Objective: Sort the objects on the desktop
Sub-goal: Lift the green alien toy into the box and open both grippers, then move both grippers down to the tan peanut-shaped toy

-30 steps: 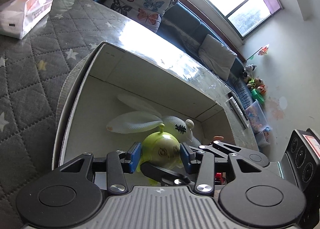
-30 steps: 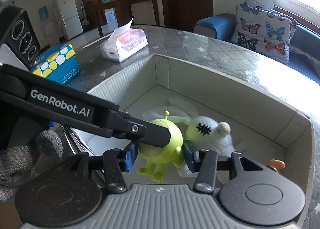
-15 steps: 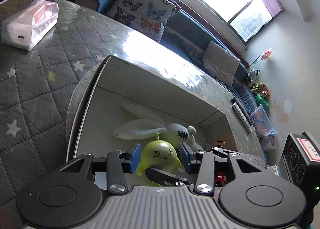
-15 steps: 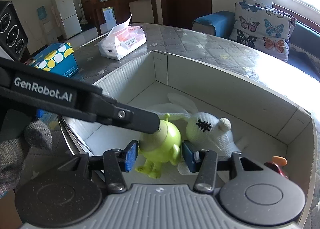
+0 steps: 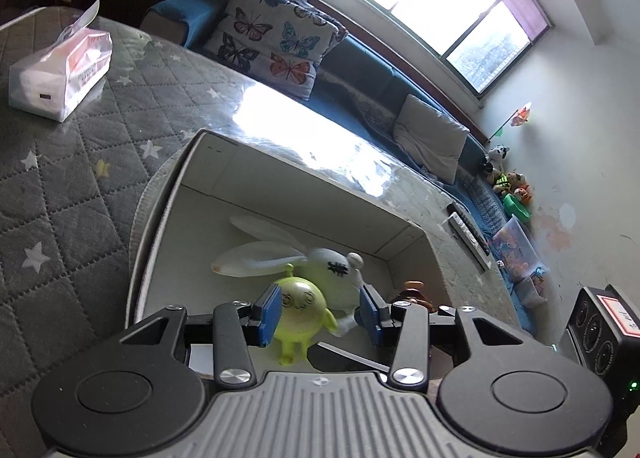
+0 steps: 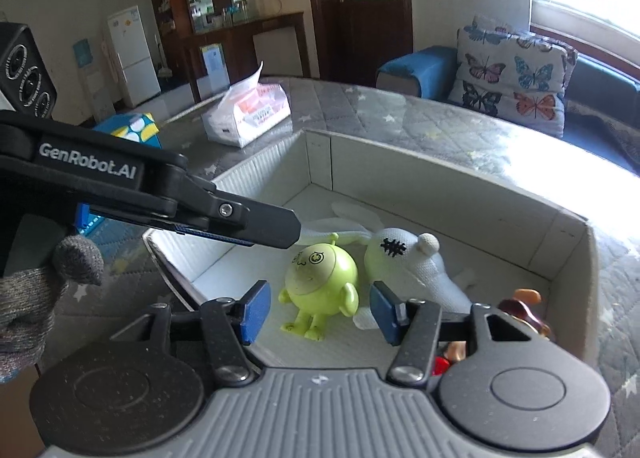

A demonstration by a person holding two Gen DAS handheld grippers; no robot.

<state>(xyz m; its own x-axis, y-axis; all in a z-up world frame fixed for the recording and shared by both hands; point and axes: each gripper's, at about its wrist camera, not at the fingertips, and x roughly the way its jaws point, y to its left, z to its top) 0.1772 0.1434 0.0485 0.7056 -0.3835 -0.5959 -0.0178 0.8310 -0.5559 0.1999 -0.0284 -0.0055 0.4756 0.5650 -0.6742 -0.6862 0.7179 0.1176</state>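
Green toy (image 6: 320, 282) lies free in box (image 6: 440, 186) | left tool (image 5: 318, 314) spread wide | right tool (image 6: 320, 314) spread wide

green toy (image 6: 322, 282) lying in box (image 6: 440, 182) | beside white plush rabbit (image 6: 408, 262) | right gripper (image 6: 314, 316) fingers apart

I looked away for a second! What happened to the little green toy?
The left gripper let go of the green toy and lifted away; it now lies on its back in the box. The right gripper opened wider. The white bunny stayed put.
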